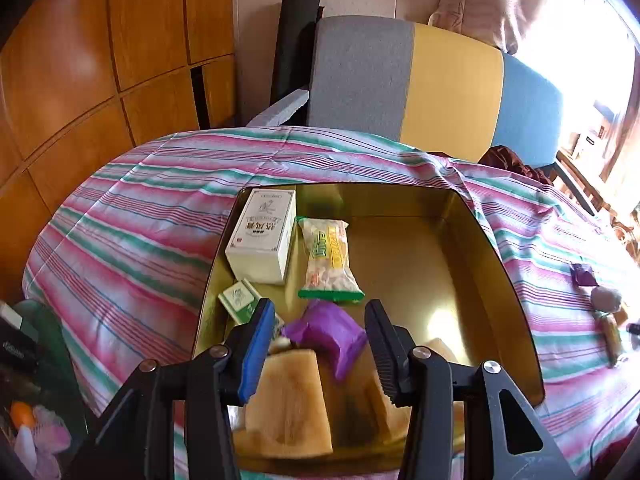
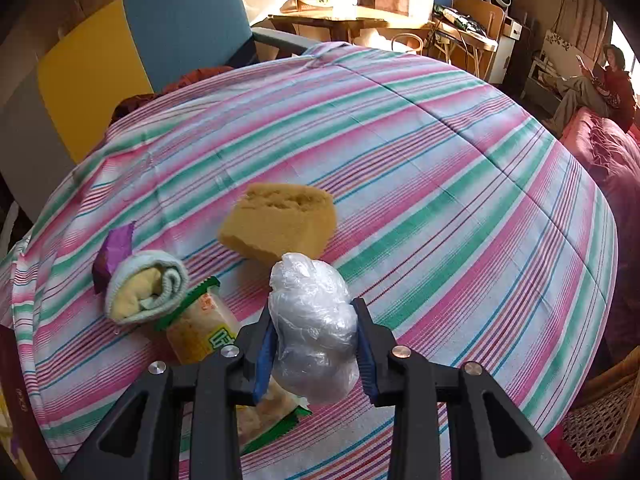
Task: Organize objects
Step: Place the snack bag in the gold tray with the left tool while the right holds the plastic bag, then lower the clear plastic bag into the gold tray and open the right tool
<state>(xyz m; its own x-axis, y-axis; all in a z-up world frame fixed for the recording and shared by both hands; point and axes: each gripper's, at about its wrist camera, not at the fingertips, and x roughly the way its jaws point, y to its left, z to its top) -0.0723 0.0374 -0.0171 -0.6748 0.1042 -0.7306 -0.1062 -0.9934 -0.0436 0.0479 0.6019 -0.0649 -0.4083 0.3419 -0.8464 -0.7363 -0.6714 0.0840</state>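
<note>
Only the left wrist view shows the gold tin (image 1: pixel 496 248) on the striped cloth (image 1: pixel 132 240); the left claw (image 1: pixel 316 348) hangs wide over it, gripping nothing, above a white box (image 1: pixel 262 236), snack bag (image 1: pixel 328 256), purple packet (image 1: pixel 326 330) and tan sponge (image 1: pixel 286 404). Only the right view shows the right claw (image 2: pixel 314 346) clamped on a plastic wad (image 2: pixel 312 328), with a yellow sponge (image 2: pixel 280 222) and rolled towel (image 2: pixel 146 286) on the cloth.
</note>
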